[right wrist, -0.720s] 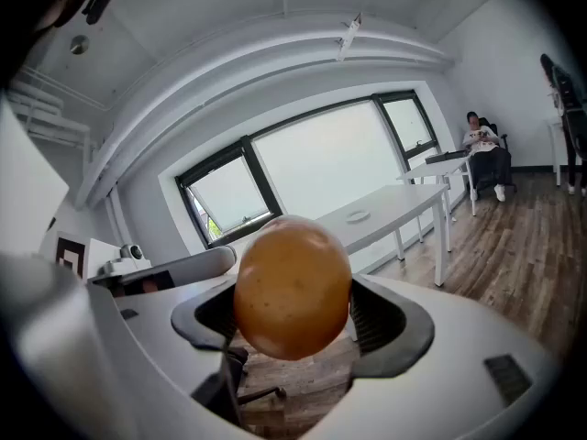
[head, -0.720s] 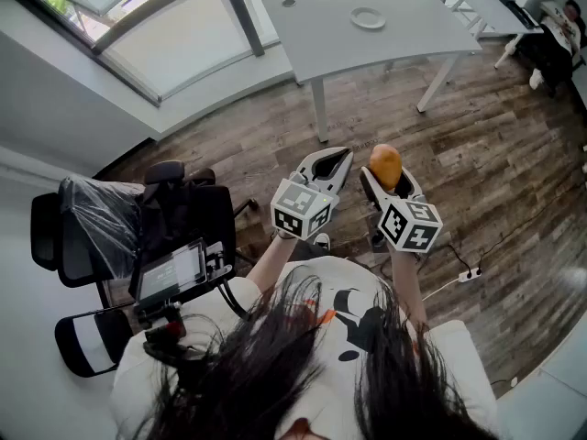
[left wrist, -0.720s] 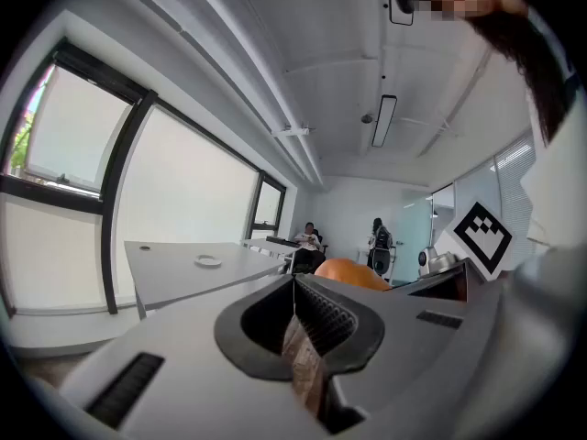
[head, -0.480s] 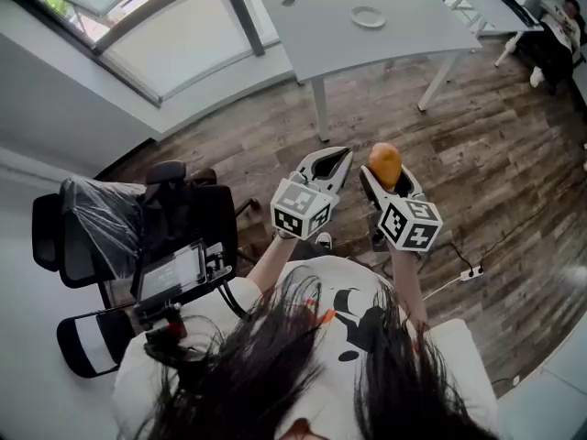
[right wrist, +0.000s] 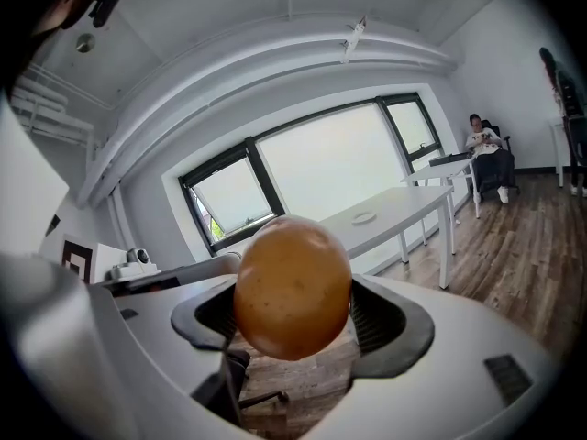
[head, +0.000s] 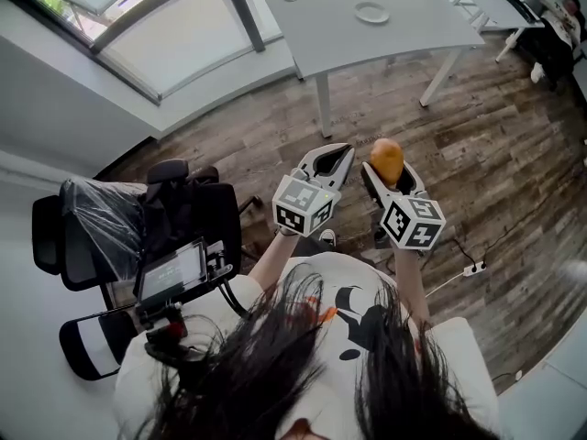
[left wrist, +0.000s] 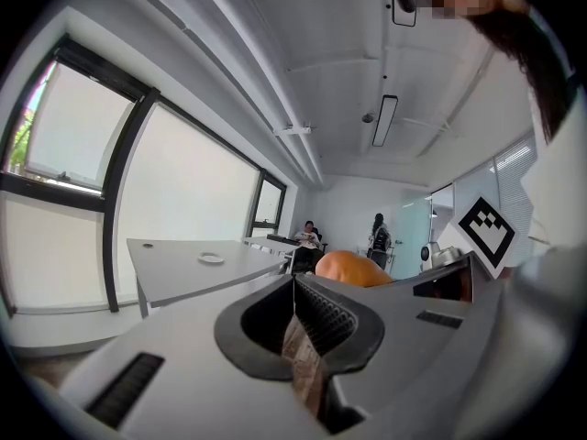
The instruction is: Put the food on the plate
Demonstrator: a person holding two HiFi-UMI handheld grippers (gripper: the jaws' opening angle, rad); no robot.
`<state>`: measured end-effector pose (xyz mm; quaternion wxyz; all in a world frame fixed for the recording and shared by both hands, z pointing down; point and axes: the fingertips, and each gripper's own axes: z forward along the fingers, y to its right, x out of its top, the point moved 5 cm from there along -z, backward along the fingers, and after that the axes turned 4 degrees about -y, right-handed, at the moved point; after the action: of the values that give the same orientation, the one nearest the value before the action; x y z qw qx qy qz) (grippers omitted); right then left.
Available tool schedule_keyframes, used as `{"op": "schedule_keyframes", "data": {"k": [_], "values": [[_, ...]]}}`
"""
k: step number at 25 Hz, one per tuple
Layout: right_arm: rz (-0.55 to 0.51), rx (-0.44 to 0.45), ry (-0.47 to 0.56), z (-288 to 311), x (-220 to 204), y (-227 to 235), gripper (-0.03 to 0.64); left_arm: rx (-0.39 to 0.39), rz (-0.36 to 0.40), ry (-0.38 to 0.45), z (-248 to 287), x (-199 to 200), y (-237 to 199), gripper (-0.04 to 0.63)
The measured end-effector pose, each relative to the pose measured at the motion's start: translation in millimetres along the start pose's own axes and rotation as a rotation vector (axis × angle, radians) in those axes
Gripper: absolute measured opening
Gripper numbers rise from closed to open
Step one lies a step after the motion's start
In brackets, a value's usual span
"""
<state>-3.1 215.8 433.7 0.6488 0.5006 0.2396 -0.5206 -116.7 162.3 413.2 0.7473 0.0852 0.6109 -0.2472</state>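
Plainly the left gripper (left wrist: 294,287) carries nothing, its jaws pressed together. The right gripper (right wrist: 295,324) is spread wide and pinches the food (right wrist: 292,278) by its two flanks, holding it in the air, well apart from the plate (right wrist: 364,216) on the far counter (right wrist: 408,200). The food is a rounded, smooth, orange-brown piece. It looks firm and light, and its sleek skin could slip or roll, so a hold across the widest part seems best. Its bulk hides where the pads touch, its kind is unclear, and the plate is too small to tell whether it is bare.
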Motion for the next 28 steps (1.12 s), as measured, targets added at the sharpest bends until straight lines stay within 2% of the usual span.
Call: {"op": "schedule_keyframes", "data": {"k": [6,16,28], "values": [[0.021,-0.019,0.005,-2,-8,5,0.359,-0.023,0.000,-0.003,4,-5,1,0.006],[0.051,-0.053,-0.006,14,-19,-14,0.359,-0.057,-0.033,-0.026,-6,-19,-28,0.006],[0.036,-0.038,-0.007,50,11,4,0.359,-0.043,-0.056,-0.040,20,-15,-58,0.006]]}}
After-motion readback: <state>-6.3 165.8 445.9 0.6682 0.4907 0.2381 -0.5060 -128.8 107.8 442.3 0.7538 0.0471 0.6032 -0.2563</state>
